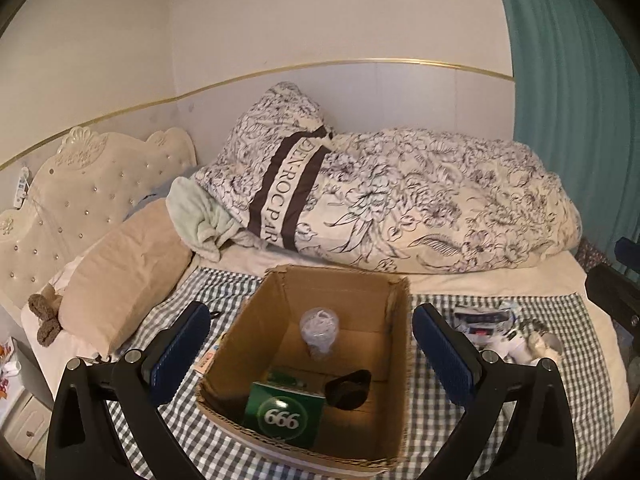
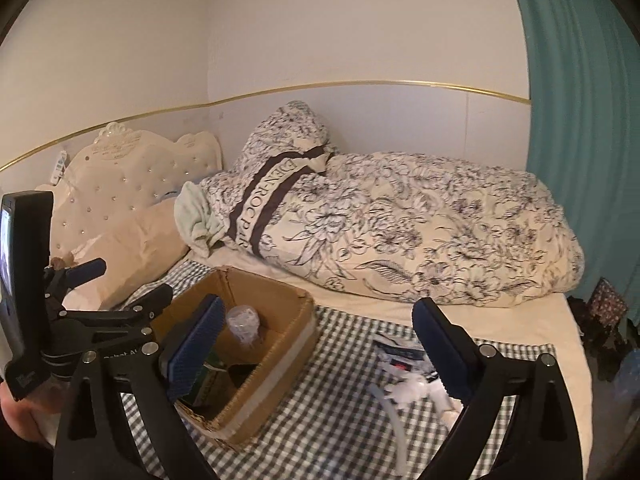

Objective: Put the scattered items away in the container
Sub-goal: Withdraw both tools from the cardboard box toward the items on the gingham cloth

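An open cardboard box stands on the checked blanket. It holds a green "666" pack, a black object and a clear plastic cup. My left gripper is open and empty, its fingers either side of the box. My right gripper is open and empty, to the right of the box. A blue-and-white packet, white crumpled items and a white tube lie on the blanket between its fingers. The packet also shows in the left wrist view.
A floral duvet is heaped behind the box, a beige pillow and tufted headboard lie at left. A teal curtain hangs at right. A small card lies left of the box. The left gripper's handle shows in the right view.
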